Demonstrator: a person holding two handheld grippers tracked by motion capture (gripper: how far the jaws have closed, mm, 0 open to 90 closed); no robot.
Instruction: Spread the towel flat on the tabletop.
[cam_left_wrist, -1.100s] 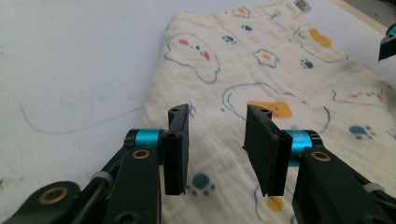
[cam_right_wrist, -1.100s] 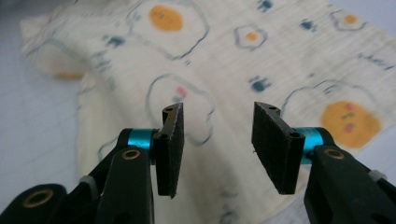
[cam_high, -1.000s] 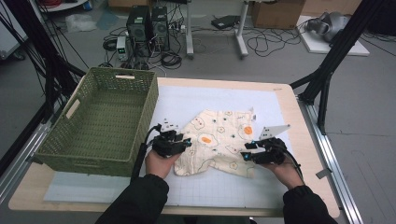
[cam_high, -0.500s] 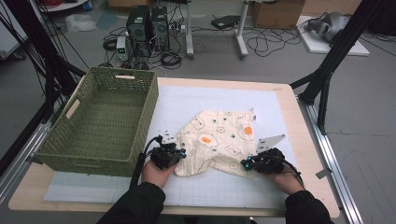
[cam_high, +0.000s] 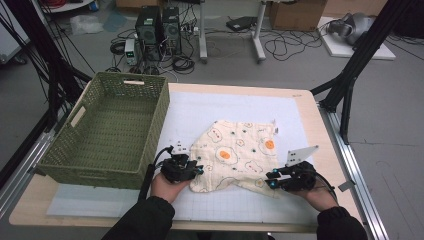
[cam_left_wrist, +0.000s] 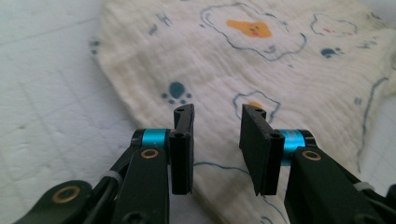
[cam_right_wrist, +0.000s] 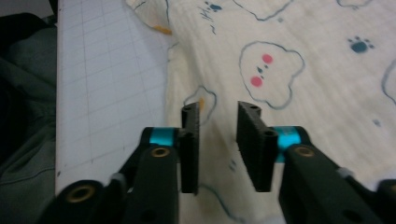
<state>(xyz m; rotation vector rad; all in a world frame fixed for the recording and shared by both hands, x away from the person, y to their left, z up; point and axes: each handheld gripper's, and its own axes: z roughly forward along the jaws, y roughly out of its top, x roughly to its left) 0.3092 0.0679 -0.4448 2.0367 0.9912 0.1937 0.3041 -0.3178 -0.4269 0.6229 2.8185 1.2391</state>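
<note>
Both grippers sit nearer the table's front edge than a second ago, and the cloth (cam_high: 238, 156) has come with them – its near edge now lies closer to the person, its far corner pulled back from the middle of the white mat (cam_high: 225, 107). The left gripper (cam_high: 196, 169) rests at the cloth's left edge, just right of the green basket (cam_high: 107, 132); the right gripper (cam_high: 270, 181) is at the cloth's near right corner, a grey plate standing up from its top. In the left gripper view the jaws have just been opening and stand parted with a clear gap, the cream cloth (cam_left_wrist: 243, 70), printed with blue-outlined egg shapes and paw prints, lying flat below and beyond them – nothing pinched. In the right gripper view the jaws have likewise just been opening and stand apart with a gap between the ribbed pads (cam_right_wrist: 250, 135), the cloth (cam_right_wrist: 299, 56) spread beneath them and its edge meeting the gridded mat (cam_right_wrist: 102, 65) to the left; no fold is caught between them. The cloth lies open and crumpled at the edges on the mat, between the two hands, outside the basket
</note>
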